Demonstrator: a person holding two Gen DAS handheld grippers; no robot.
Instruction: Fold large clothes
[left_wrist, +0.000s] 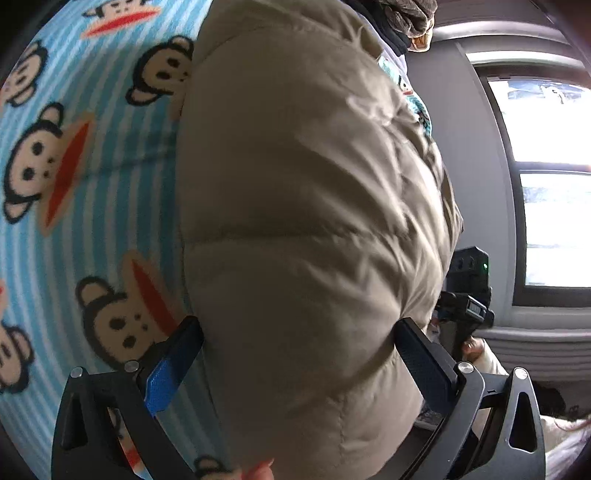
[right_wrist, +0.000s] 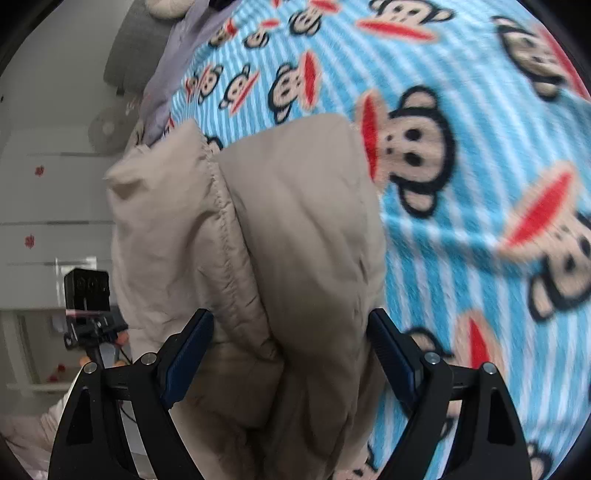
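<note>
**Both grippers on the puffy jacket, over the bed**

We see a beige padded jacket (left_wrist: 303, 206) held off a bed w/ a blue striped monkey-print blanket (left_wrist: 92, 229). It hangs between the two tools, bulk sagging toward the blanket.

Left gripper (left_wrist: 299, 354): jaws stand wide apart but w/ thick quilted fabric bulging between them, pads pressing in on both sides. We read that as a clamp on a fat bunch, not an empty open hand. The wide spread is prob. bc the padding won't compress much.

Right gripper (right_wrist: 291, 343): same story. Jaws far apart, stitched seam and a doubled fold of jacket filling the gap, pads touching fabric each side. Clamped on the jacket, as far as we can tell.

Each wrist view catches the other tool past the jacket's edge, w/ fingers around its handle, so the two grips sit near each other along one edge of the garment.

Why held so: two holds on one edge keep a big floppy item spread, so it can be laid flat on the bed for folding. Both tools tilt down toward the blanket, which fits a lay-down.

Step, our guess: early, spreading or first fold. Risk: slick shell slipping out of the pads.
</note>
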